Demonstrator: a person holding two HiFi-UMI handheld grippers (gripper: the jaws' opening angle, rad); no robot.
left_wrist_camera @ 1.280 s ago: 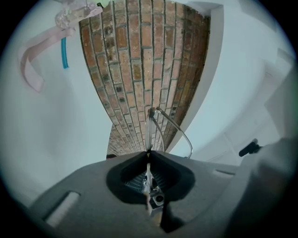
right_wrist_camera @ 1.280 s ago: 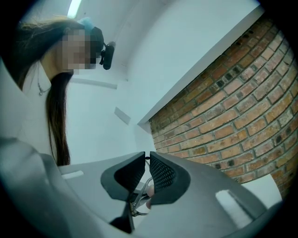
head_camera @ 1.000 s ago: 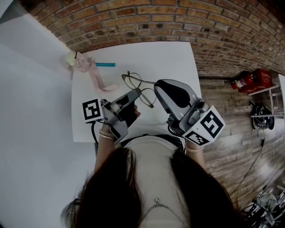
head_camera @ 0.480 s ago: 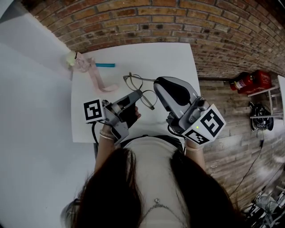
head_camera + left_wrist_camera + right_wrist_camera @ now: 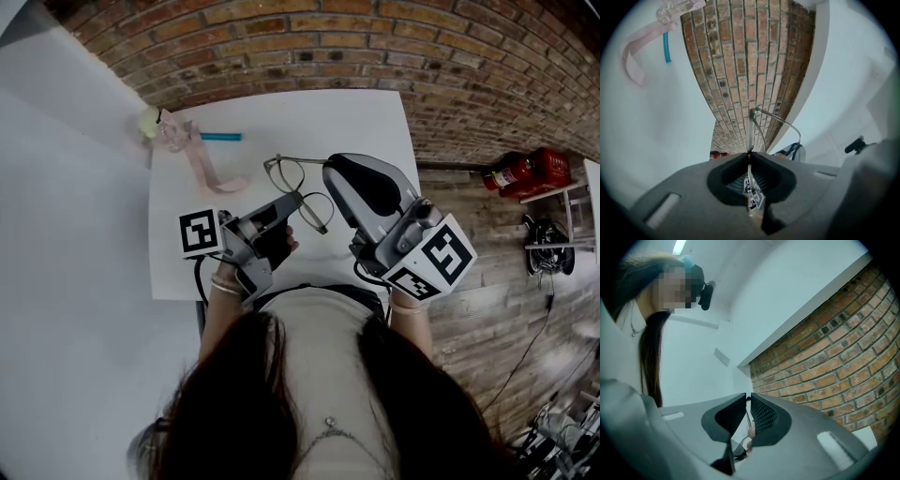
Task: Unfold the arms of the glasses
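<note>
Thin metal glasses [image 5: 298, 184] with round lenses hang above the white table [image 5: 366, 122], held between both grippers. My left gripper [image 5: 294, 199] comes in from the lower left and is shut on the frame by the nearer lens. In the left gripper view the wire rim [image 5: 778, 123] sticks out past the shut left gripper [image 5: 750, 153]. My right gripper [image 5: 329, 170] is on the glasses' right side, shut on a thin arm. That arm [image 5: 746, 417] shows as a thin rod between the jaws of the right gripper [image 5: 746, 397]. How far the arms stand unfolded is hard to see.
A pink strap [image 5: 201, 160], a teal pen [image 5: 221, 137] and a small pale object [image 5: 147, 122] lie at the table's far left. A brick wall [image 5: 375, 37] runs behind the table. A red fire extinguisher [image 5: 521, 170] lies on the floor at the right.
Both grippers and the glasses have drifted slightly farther over the table. The right gripper's tip has shifted a little to the left. Both holds are unchanged.
</note>
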